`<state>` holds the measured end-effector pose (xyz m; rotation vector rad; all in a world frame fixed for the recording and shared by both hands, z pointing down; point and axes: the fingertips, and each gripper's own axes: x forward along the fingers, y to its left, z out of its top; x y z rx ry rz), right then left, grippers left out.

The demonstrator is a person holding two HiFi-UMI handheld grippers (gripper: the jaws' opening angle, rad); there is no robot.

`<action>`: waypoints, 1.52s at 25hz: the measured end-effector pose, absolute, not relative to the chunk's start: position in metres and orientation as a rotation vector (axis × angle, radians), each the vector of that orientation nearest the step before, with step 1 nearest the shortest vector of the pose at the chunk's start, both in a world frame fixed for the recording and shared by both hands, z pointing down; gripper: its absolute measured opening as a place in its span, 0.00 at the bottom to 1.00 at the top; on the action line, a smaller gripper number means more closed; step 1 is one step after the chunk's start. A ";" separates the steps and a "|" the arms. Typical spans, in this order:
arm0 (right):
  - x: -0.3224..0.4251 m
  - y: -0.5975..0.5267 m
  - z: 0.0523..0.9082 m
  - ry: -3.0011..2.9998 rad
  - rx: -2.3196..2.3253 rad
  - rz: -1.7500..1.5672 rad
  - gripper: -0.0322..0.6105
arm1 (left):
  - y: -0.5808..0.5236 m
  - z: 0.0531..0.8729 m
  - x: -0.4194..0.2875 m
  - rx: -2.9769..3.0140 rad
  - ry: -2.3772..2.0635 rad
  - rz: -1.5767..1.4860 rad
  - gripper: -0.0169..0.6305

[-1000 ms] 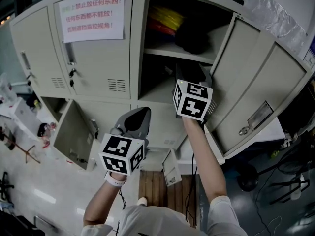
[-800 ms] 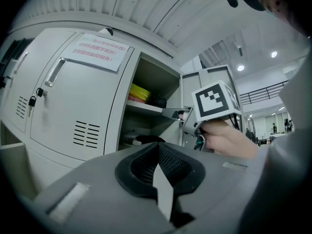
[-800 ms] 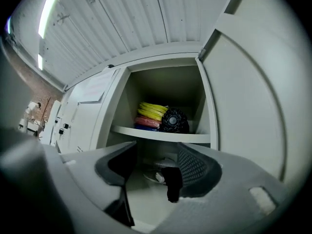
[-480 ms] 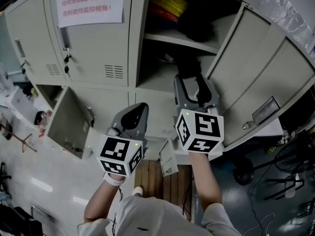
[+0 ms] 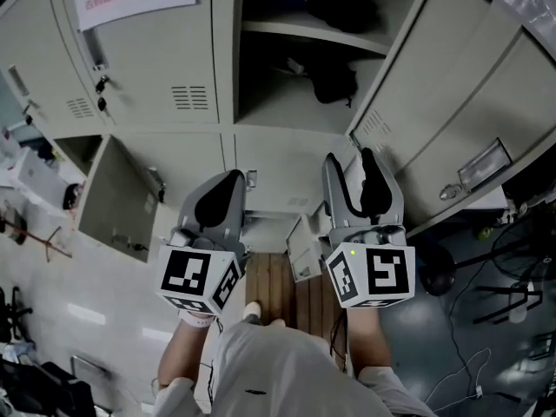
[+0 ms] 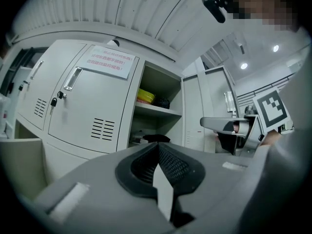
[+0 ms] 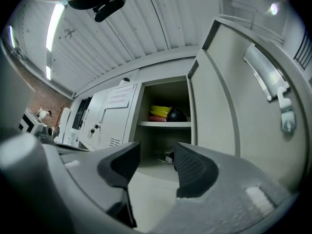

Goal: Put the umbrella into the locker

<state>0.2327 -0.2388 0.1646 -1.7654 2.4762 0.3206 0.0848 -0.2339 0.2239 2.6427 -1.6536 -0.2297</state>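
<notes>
The umbrella [image 5: 334, 83] is lying as a dark bundle on the floor of the open locker [image 5: 269, 102], under the shelf [image 5: 304, 35]. Its shape is hard to make out in the shadow. In the right gripper view the gripper's own jaw is covering most of it, and in the left gripper view only its dark top is showing above the jaws. The yellow and red things [image 7: 161, 112] on the shelf are being cut off by the top edge of the head view.

The left gripper [image 5: 230, 181] is hanging below the locker with its jaws together and nothing in them. The right gripper [image 5: 352, 159] is pointing at the opening; its jaws are standing apart, have just been closing a little, and are holding nothing. The open door [image 5: 434, 102] is bordering the opening on the right, just beside the right gripper. Both grippers are well apart from the umbrella.
</notes>
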 end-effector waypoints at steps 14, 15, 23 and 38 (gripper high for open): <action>0.240 -0.209 0.223 2.566 -1.795 0.286 0.07 | -0.200 0.253 0.097 2.728 -1.568 -0.174 0.05; 0.241 -0.208 0.226 2.570 -1.793 0.271 0.07 | -0.199 0.256 0.097 2.722 -1.572 -0.171 0.05; 0.245 -0.204 0.259 2.622 -1.790 0.180 0.05 | -0.195 0.276 0.093 2.682 -1.578 -0.178 0.05; 0.265 -0.194 0.328 2.671 -1.807 -0.011 0.05 | -0.187 0.305 0.101 2.669 -1.548 -0.102 0.05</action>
